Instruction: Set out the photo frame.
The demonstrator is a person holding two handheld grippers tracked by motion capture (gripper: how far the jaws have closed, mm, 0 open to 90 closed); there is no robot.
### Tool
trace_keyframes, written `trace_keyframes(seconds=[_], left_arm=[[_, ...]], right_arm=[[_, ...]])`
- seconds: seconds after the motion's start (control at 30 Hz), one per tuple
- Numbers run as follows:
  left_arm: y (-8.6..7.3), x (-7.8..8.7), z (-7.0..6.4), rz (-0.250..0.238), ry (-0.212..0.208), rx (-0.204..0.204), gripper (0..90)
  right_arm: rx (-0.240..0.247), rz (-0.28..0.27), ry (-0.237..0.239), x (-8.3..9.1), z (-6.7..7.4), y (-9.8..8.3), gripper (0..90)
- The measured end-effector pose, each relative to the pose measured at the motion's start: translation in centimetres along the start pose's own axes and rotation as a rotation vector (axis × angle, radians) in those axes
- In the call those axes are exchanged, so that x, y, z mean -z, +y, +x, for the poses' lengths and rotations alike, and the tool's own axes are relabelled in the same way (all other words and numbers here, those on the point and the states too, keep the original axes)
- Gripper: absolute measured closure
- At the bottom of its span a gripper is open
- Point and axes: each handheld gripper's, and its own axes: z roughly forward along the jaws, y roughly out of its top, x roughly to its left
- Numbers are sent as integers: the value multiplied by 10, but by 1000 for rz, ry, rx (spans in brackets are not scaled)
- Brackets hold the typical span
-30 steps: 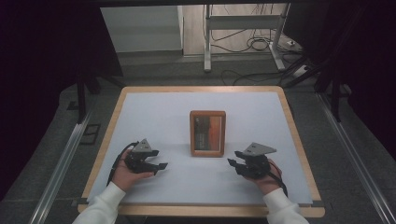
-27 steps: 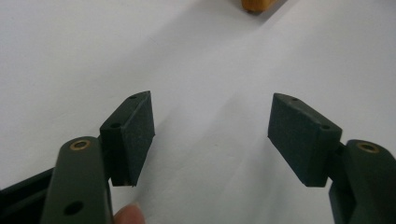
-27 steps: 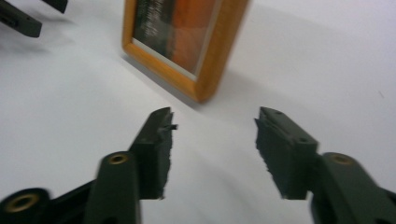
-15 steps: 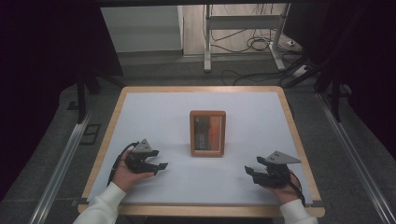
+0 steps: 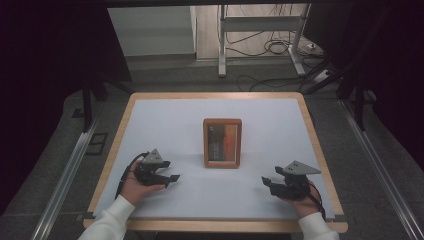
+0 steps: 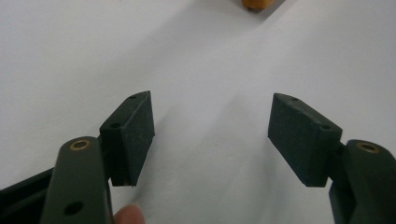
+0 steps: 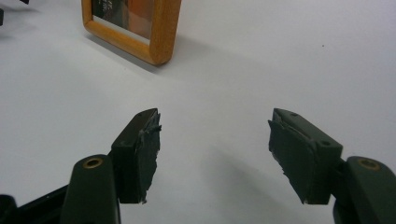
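A small wooden picture frame (image 5: pixel 222 142) stands upright in the middle of the white tabletop (image 5: pixel 260 115); its lower corner also shows in the right gripper view (image 7: pixel 161 28). My left gripper (image 5: pixel 171 170) rests at the front left, pointing right, jaws open over bare surface (image 6: pixel 212 126). Over at the front right my right gripper (image 5: pixel 266 184) points left toward the frame, well short of it. Its jaws have just been opening and stand open with nothing between them (image 7: pixel 215 135).
The table has a wooden rim (image 5: pixel 215 95). Behind it, a metal stand (image 5: pixel 222 45) and loose cables (image 5: pixel 270 47) sit on the floor. Metal rails (image 5: pixel 65 175) run along both sides of the table.
My right gripper has moved right and toward the front edge, away from the frame, and its jaws have widened. The left gripper and the frame have stayed put.
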Motion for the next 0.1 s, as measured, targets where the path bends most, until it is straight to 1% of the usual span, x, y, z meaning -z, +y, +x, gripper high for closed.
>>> trace_keyframes(seconds=[0.1], left_arm=[[0,0,0,0,0,1,308]], right_arm=[[4,-4,-1,1,1,1,337]])
